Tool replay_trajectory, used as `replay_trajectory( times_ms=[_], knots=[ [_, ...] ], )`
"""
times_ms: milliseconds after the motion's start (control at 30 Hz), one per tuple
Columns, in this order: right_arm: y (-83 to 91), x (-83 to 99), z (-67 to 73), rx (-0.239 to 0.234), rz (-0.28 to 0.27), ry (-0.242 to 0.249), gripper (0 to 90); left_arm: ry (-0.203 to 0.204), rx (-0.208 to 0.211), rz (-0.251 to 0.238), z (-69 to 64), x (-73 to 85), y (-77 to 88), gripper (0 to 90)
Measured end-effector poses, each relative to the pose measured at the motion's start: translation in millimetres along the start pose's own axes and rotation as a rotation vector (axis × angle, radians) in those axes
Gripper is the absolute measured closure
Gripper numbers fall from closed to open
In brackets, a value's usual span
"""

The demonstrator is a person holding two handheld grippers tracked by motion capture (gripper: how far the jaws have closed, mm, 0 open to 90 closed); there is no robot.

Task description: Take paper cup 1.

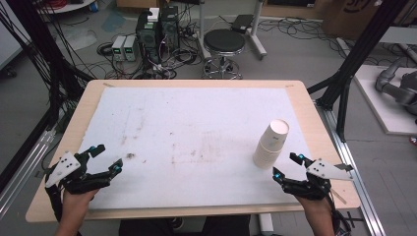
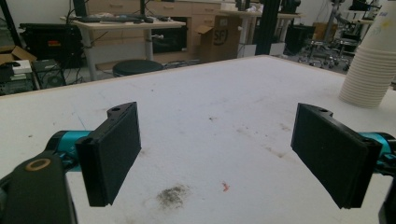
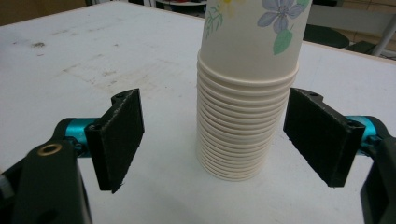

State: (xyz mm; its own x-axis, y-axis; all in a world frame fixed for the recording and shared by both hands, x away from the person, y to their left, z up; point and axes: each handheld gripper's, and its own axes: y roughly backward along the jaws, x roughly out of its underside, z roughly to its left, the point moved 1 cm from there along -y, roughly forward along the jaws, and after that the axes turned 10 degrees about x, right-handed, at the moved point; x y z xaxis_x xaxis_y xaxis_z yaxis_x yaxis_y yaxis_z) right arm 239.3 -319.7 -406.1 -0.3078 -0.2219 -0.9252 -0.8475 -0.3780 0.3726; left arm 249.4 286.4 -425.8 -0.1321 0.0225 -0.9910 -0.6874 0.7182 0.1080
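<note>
An upside-down stack of paper cups [image 1: 270,143] stands on the white mat [image 1: 196,123] toward the right front; the outermost cup carries a flower print [image 3: 243,107]. My right gripper [image 1: 285,165] sits low at the front right, open, its jaws [image 3: 222,137] on either side of the stack's base with clear gaps, so neither pad touches it. At the front left corner my left gripper [image 1: 109,157] is open over the mat with nothing between its jaws [image 2: 217,154]. From there the cup stack [image 2: 371,65] is seen far off to the right.
The mat covers a wooden table [image 1: 305,96] and has dark smudges [image 2: 173,196] near the left gripper. Past the far edge are a black stool [image 1: 223,44] and computer boxes [image 1: 157,29] on the floor. A black frame post [image 1: 349,73] rises at the right.
</note>
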Motion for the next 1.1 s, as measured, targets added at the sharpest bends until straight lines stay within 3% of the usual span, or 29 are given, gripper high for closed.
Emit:
replay_trajectory(
  times_ms=[700, 1100],
  knots=[
    [5.6, 1.3, -8.0, 0.019, -0.015, -0.033, 20.8, 0.017, 0.01, 0.009, 0.8, 2.3, -8.5, 15.8],
    [14.5, -9.3, -10.2, 0.023, -0.033, -0.056, 20.8, 0.018, 0.021, 0.013, -1.4, 2.1, -7.4, 15.9]
  ],
)
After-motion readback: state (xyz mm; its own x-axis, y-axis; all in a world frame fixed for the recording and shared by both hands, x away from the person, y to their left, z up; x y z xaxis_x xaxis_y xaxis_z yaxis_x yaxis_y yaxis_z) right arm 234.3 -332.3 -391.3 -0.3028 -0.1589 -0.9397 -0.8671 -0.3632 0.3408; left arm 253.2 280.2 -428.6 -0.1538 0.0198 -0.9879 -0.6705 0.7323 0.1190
